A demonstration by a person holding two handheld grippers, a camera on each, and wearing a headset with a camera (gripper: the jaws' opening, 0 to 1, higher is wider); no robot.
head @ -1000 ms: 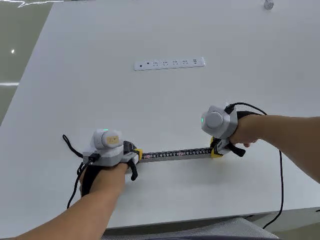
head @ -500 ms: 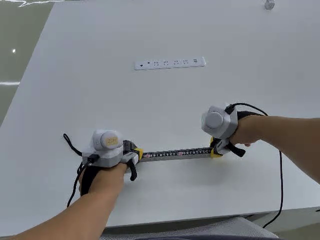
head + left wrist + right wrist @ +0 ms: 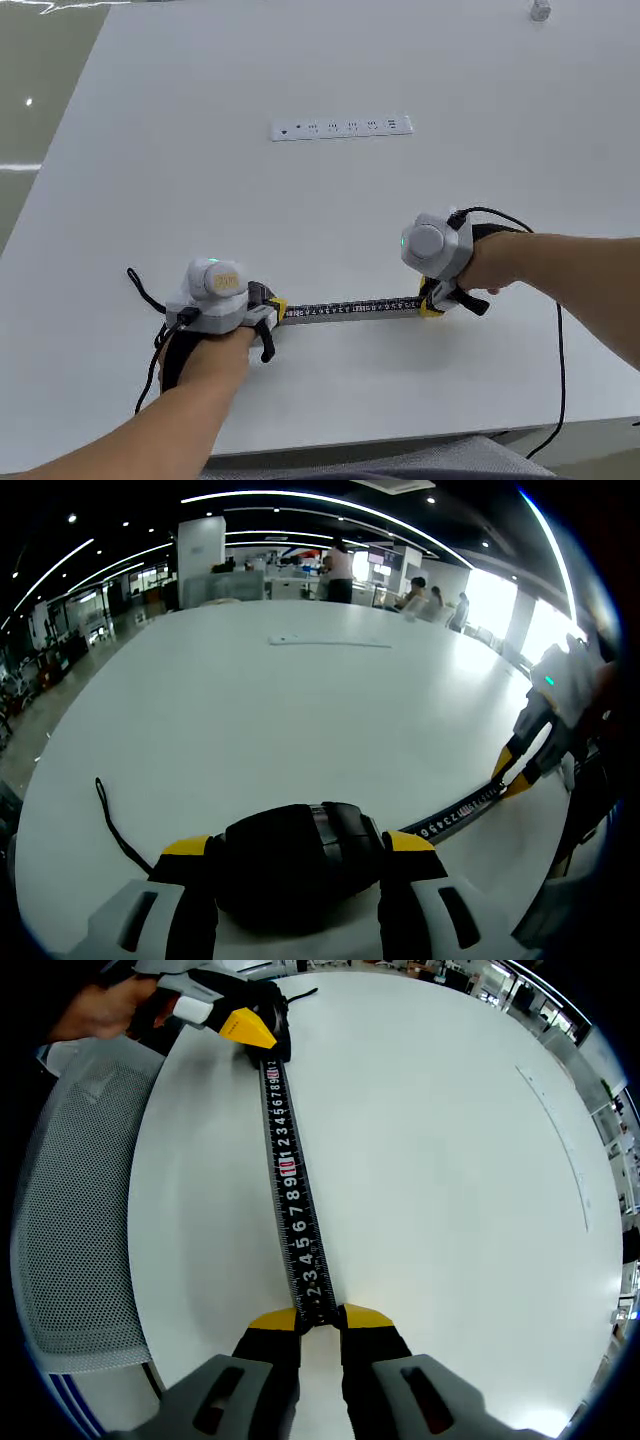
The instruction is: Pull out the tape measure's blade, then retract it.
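Note:
A black tape measure case (image 3: 300,865) sits on the white table, clamped between the yellow-tipped jaws of my left gripper (image 3: 268,308). Its black blade (image 3: 350,308) with white numbers runs flat along the table to the right. My right gripper (image 3: 430,303) is shut on the blade's end (image 3: 318,1312). In the right gripper view the blade (image 3: 290,1190) stretches away to the case (image 3: 268,1022) at the top, about twelve centimetres of scale showing. The right gripper (image 3: 512,775) appears at the right edge of the left gripper view.
A white power strip (image 3: 341,127) lies flat further back on the table (image 3: 200,180). A small grey object (image 3: 540,10) stands at the far right. A mesh chair (image 3: 80,1220) is below the table's near edge (image 3: 360,440). Cables trail from both grippers.
The right gripper has edged slightly left toward the case, so the exposed blade looks a little shorter. The left gripper holds its place.

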